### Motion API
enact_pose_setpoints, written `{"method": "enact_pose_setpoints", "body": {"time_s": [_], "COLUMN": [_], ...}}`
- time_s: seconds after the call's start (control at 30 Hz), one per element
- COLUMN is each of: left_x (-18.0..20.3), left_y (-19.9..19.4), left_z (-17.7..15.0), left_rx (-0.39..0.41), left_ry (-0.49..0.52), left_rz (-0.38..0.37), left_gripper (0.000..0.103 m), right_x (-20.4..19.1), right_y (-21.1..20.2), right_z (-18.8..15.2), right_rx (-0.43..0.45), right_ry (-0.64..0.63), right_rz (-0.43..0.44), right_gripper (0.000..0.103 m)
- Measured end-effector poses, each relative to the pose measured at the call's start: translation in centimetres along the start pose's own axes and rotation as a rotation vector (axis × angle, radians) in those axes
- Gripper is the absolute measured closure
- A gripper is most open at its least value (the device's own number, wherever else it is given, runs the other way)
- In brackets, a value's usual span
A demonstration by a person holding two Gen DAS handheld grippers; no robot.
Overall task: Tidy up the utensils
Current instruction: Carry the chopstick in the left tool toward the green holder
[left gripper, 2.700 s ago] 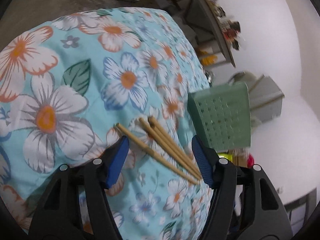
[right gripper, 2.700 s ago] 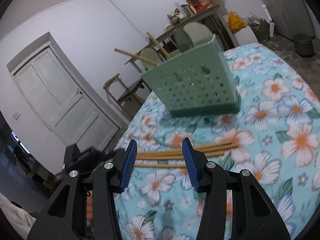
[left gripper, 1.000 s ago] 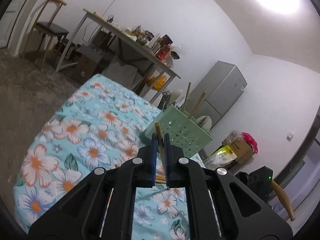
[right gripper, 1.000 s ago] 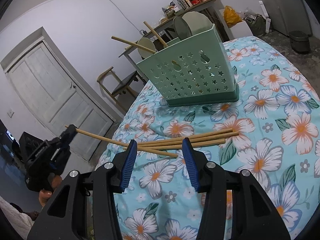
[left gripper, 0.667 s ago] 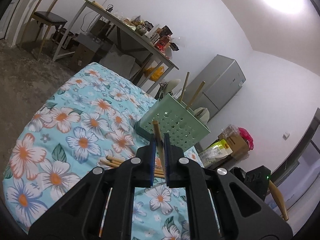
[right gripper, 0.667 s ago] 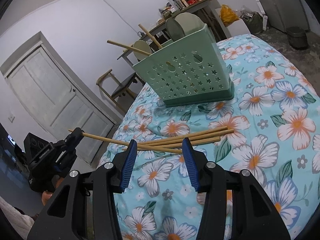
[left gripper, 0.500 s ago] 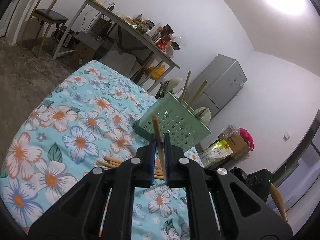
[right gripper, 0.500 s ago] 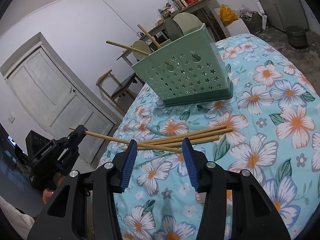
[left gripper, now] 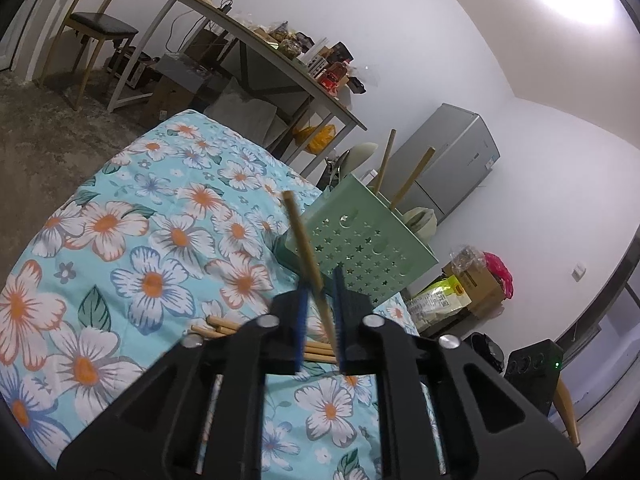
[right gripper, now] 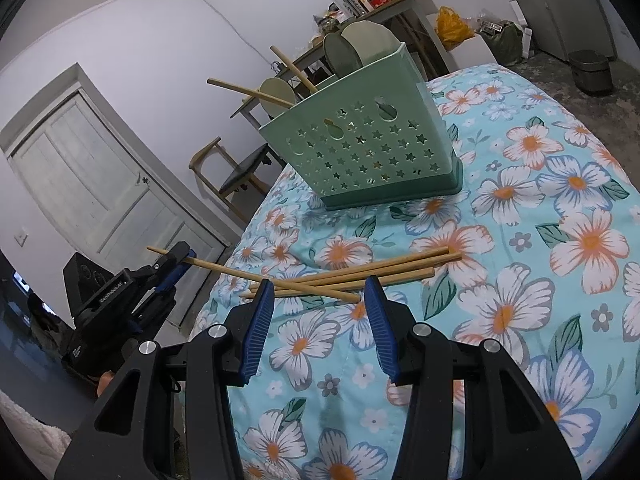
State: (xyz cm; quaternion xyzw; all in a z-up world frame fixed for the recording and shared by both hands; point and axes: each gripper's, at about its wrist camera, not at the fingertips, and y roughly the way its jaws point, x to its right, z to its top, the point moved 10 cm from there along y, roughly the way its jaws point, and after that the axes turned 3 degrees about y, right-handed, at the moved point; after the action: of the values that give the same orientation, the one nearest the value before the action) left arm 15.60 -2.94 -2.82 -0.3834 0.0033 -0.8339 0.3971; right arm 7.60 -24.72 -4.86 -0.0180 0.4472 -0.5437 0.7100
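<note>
Left tongs carry one chopstick toward the green holder; right tongs wait, half open.

The left gripper (left gripper: 320, 320) stays clamped on a single chopstick (left gripper: 306, 254), now lower and nearer the star-punched holder (left gripper: 360, 244) than a second ago. The right gripper (right gripper: 320, 320) has not moved; its jaws stand part open and grip nothing, with the three remaining chopsticks (right gripper: 360, 274) lying on the floral cloth (right gripper: 520, 240) just beyond its fingertips and the holder farther ahead.

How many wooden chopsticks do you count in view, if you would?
6: one in the left gripper, three on the tablecloth, two standing in the green basket; more may be hidden.
</note>
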Motion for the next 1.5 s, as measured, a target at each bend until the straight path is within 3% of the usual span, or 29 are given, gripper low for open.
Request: {"method": "enact_pose_setpoints", "body": {"time_s": [0.27,0.4,0.53,0.6,0.77,0.87,0.97,1.07,1.33,1.5], "left_x": [-0.8,-1.2,-2.0,-2.9,-5.0,-6.3,-7.2,-7.5,-7.9,-8.2], "left_y": [-0.9,-2.1,-2.6,-2.8,-3.5,-4.3,-4.9,-5.7,-5.9,-5.7], "left_z": [-0.1,0.0,-1.0,-1.7,-3.3,-4.2,-4.7,-5.3,-5.7,-5.7], "left_rx": [-0.02,-0.027,-0.088,-0.111,-0.146,-0.147,-0.147,-0.142,-0.137,-0.144], "left_ry": [-0.131,-0.143,-0.238,-0.265,-0.296,-0.321,-0.34,-0.329,-0.293,-0.282], "left_rz": [-0.097,-0.123,-0.229,-0.233,-0.196,-0.17,-0.161,-0.15,-0.148,-0.157], "left_gripper": [0.098,0.098,0.098,0.098,0.098,0.097,0.096,0.095,0.094,0.094], "right_x": [-0.5,-0.7,-1.5,-2.3,-6.0,-8.3,-11.3,-13.1,-13.3,-12.6], "right_y": [-0.4,-1.6,-1.6,-1.0,3.7,7.3,10.8,13.5,18.3,18.8], "right_z": [0.8,2.0,3.5,3.9,3.1,1.7,-1.0,-3.3,-7.4,-6.5], "right_rx": [0.024,0.059,0.056,0.036,-0.118,-0.256,-0.404,-0.487,-0.6,-0.592], "right_ry": [-0.021,-0.035,-0.045,-0.078,-0.302,-0.433,-0.629,-0.763,-0.949,-0.966], "right_rz": [-0.012,-0.009,0.045,0.057,0.111,0.169,0.21,0.203,0.136,0.103], "right_gripper": [0.057,0.057,0.057,0.057,0.058,0.065,0.067,0.071,0.079,0.083]}}
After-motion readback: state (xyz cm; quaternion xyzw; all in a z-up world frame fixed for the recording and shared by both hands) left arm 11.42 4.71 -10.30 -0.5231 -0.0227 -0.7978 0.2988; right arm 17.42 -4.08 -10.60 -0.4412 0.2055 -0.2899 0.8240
